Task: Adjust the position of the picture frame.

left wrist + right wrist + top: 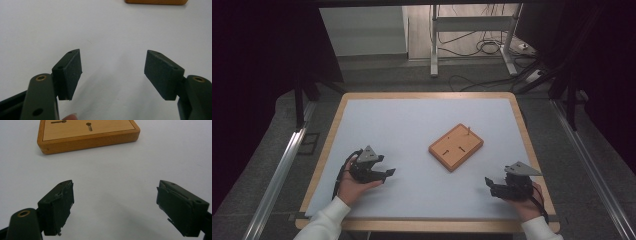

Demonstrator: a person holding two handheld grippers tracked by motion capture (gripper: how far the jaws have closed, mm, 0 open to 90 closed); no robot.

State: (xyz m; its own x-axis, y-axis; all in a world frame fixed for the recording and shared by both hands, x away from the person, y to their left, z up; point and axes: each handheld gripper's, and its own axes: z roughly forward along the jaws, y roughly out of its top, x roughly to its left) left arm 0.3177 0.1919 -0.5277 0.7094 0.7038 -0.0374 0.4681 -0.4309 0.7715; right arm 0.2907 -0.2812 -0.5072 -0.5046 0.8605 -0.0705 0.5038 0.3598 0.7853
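A wooden board with two keyhole slots and one small upright peg lies flat near the middle of the white surface, turned at an angle. The left tool, held in a hand at the near left, rests low with its jaws spread wide and nothing between them. The right tool sits at the near right, jaws likewise spread and empty. Both tools are well apart from the board, pointing inward across the bare surface.

Smooth wooden board, matt table
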